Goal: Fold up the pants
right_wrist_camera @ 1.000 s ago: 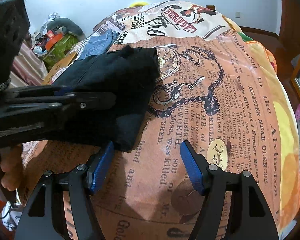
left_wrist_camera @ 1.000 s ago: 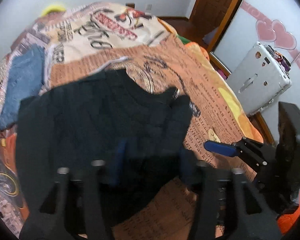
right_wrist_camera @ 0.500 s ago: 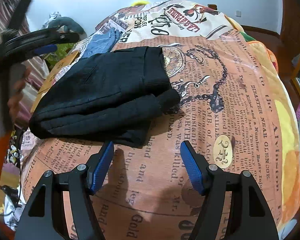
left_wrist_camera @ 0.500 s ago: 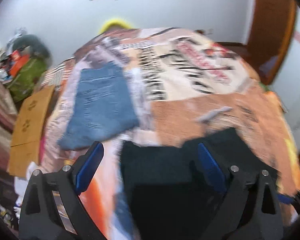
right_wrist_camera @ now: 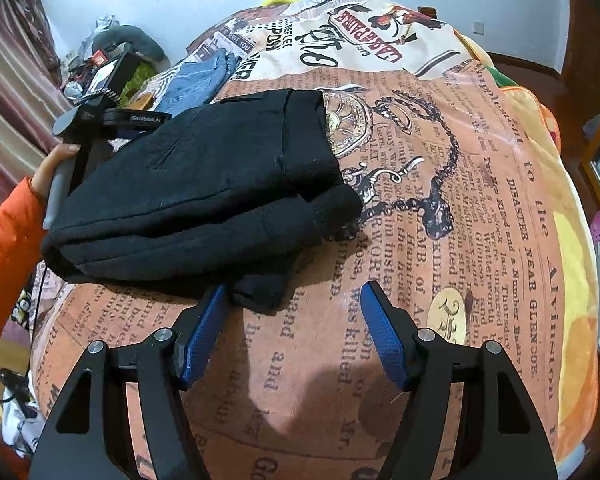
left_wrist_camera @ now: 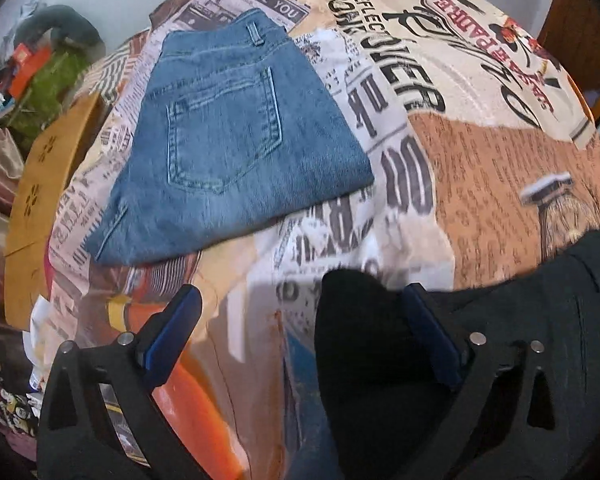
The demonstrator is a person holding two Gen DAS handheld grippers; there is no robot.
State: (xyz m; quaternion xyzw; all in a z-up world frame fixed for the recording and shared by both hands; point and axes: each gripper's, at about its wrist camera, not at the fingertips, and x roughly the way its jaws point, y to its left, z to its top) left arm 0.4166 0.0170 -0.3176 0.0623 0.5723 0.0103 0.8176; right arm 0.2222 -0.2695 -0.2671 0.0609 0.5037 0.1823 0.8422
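Observation:
The black pants lie folded in a thick bundle on the printed bedspread; they also show at the lower right of the left wrist view. My left gripper is open and empty, its right finger over the pants' left edge. My right gripper is open and empty, just in front of the bundle's near corner, its left fingertip close to the cloth. The left gripper's body shows beyond the pants, held by a hand in an orange sleeve.
Folded blue jeans lie on the bedspread beyond the black pants, also in the right wrist view. A wooden board and clutter stand off the bed's left side. A door is at the far right.
My left gripper let go of the black pants, opened and swung left to the bundle's far side, facing the jeans. The pants settled into a folded bundle. My right gripper stayed put.

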